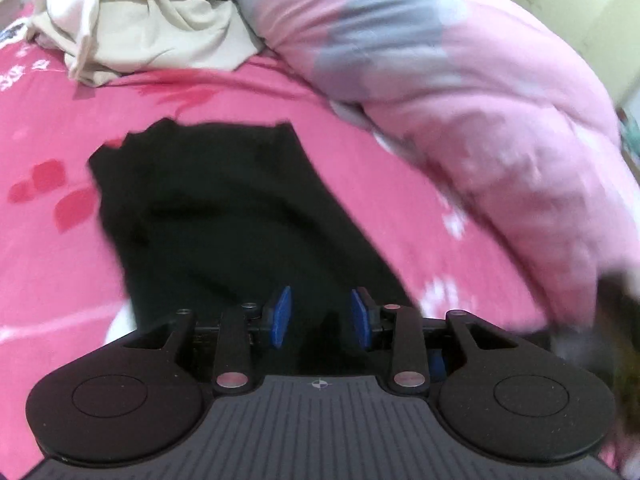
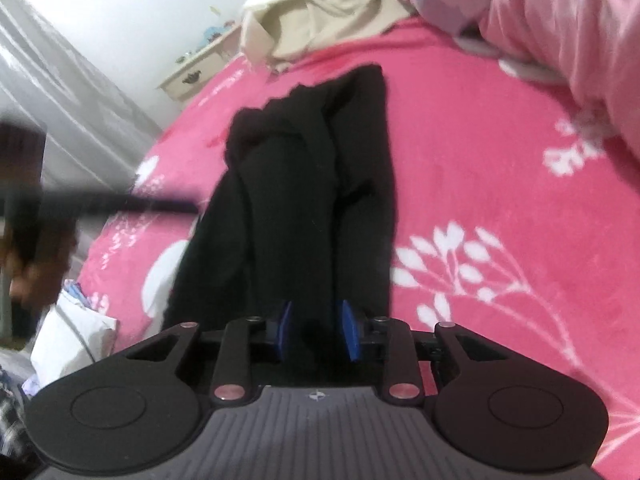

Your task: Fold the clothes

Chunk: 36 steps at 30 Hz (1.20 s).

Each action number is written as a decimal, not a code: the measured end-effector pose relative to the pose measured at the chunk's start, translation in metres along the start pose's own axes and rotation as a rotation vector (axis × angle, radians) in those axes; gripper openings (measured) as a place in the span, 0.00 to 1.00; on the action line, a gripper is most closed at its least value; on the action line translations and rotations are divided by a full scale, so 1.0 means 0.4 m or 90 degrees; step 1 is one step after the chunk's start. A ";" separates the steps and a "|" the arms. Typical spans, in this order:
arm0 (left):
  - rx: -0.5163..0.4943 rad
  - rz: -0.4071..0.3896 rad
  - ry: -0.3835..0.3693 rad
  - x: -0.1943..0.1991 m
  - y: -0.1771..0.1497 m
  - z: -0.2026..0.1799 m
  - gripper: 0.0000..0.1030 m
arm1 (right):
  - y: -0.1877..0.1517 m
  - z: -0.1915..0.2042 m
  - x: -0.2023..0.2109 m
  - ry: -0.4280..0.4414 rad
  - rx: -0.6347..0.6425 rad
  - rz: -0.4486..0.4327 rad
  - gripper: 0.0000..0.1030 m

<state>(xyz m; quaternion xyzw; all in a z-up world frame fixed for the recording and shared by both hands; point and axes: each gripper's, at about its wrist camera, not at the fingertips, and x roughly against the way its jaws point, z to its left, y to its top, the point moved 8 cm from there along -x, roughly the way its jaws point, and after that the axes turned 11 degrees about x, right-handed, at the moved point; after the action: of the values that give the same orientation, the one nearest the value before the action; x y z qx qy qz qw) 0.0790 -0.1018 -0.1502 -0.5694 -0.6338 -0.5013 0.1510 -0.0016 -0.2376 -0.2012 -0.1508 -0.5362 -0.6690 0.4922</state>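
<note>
My left gripper (image 1: pixel 320 312) hangs over the near end of the black garment (image 1: pixel 224 208). Its jaws stand apart, and I see only dark cloth behind the gap; the blue pads (image 1: pixel 282 312) press on nothing. My right gripper (image 2: pixel 316 330) is the same: jaws spread, with the black garment (image 2: pixel 304 184) lying under and beyond them, not pinched. The garment lies long and folded on the pink bed sheet (image 1: pixel 48 272), running from the jaws toward 12 o'clock. At 11 o'clock in the left view a cream cloth (image 1: pixel 148 20) is heaped, and a pink quilt (image 1: pixel 480 92) fills 1 to 3 o'clock. In the right view a small cream nightstand (image 2: pixel 196 74) stands at 10 o'clock beside the bed. Both views are blurred.
</note>
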 end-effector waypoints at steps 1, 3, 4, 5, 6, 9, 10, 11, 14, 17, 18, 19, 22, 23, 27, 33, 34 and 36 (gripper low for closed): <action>0.016 0.005 -0.003 -0.026 0.021 -0.004 0.32 | -0.007 0.000 -0.008 -0.001 0.001 0.000 0.29; 0.050 0.019 -0.003 -0.073 0.047 -0.007 0.32 | -0.015 -0.001 -0.012 -0.010 0.007 -0.006 0.29; 0.058 0.028 -0.001 -0.093 0.053 -0.009 0.32 | -0.018 -0.002 -0.011 -0.012 0.007 -0.010 0.29; 0.066 0.036 0.001 -0.112 0.058 -0.010 0.32 | -0.019 -0.002 -0.008 -0.015 0.006 -0.013 0.29; 0.072 0.043 0.003 -0.126 0.059 -0.010 0.32 | -0.020 -0.002 -0.004 -0.019 0.008 -0.015 0.29; 0.092 0.059 0.009 -0.162 0.057 -0.009 0.32 | -0.027 0.003 0.008 -0.037 0.025 -0.019 0.29; 0.092 0.062 0.012 -0.169 0.056 -0.009 0.32 | -0.030 0.006 0.012 -0.042 0.036 -0.018 0.29; 0.095 0.065 0.013 -0.174 0.056 -0.006 0.32 | -0.033 0.010 0.014 -0.047 0.045 -0.017 0.29; 0.113 0.067 0.010 -0.181 0.062 0.003 0.31 | -0.045 0.017 0.013 -0.040 0.054 -0.007 0.25; 0.137 0.060 0.015 -0.183 0.066 0.014 0.20 | -0.049 0.014 -0.001 -0.041 0.058 0.006 0.17; 0.141 0.056 0.021 -0.183 0.067 0.018 0.12 | -0.049 0.013 -0.004 -0.039 0.056 0.009 0.15; 0.145 0.053 0.024 -0.182 0.066 0.021 0.09 | -0.048 0.011 -0.006 -0.036 0.052 0.010 0.14; 0.147 0.033 0.017 -0.165 0.067 0.021 0.03 | -0.045 0.012 -0.005 -0.025 0.042 0.008 0.02; 0.141 0.021 0.009 -0.151 0.071 0.012 0.03 | -0.044 0.013 0.000 -0.025 0.038 0.002 0.02; 0.111 -0.024 -0.029 -0.100 0.089 -0.034 0.02 | -0.039 0.021 0.041 -0.046 0.036 -0.032 0.02; 0.068 -0.031 -0.049 -0.126 0.099 -0.093 0.02 | -0.044 0.008 0.067 -0.099 0.027 -0.055 0.02; 0.067 -0.030 -0.048 -0.142 0.098 -0.095 0.02 | -0.048 0.001 0.063 -0.106 0.021 -0.052 0.02; 0.060 -0.028 -0.041 -0.172 0.093 -0.096 0.02 | -0.055 -0.013 0.057 -0.115 0.012 -0.047 0.02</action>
<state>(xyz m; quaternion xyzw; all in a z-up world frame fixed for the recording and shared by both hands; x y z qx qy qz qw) 0.1180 -0.1776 -0.1679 -0.5635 -0.6736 -0.4554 0.1460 -0.0285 -0.2546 -0.1991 -0.1862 -0.5894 -0.6653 0.4186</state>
